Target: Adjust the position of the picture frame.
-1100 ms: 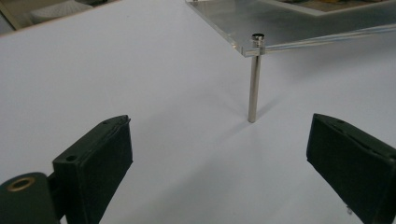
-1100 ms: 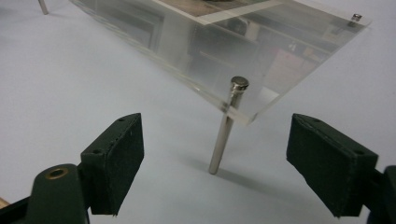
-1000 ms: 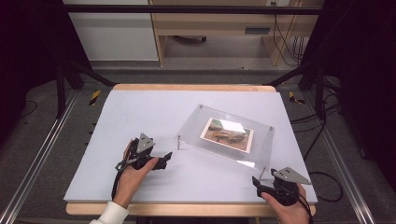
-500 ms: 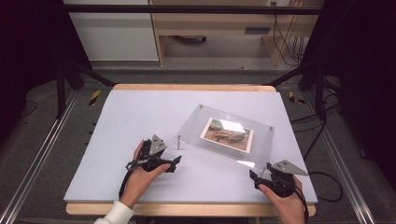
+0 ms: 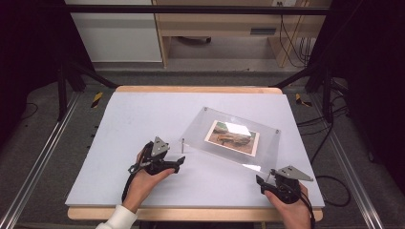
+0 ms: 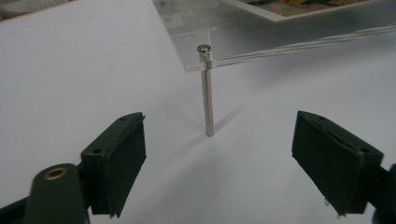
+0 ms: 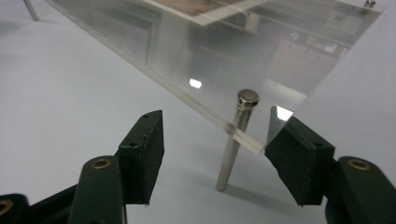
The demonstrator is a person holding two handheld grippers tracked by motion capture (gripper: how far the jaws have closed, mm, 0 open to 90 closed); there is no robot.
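Acrylic frame [image 5: 229, 138] with a photo [image 5: 232, 137] in it sits propped on thin metal pins, right of middle on the white table [image 5: 133, 124]. Looks like the approach step to me: left gripper [image 5: 177, 164] is lined up on the near-left pin [image 6: 207, 95], right gripper [image 7: 212, 156] straddles the near-right pin [image 7: 236, 140], both gaping wide and holding nothing. Next move, I'd guess, is closing squarely on those pins without knocking the pane.
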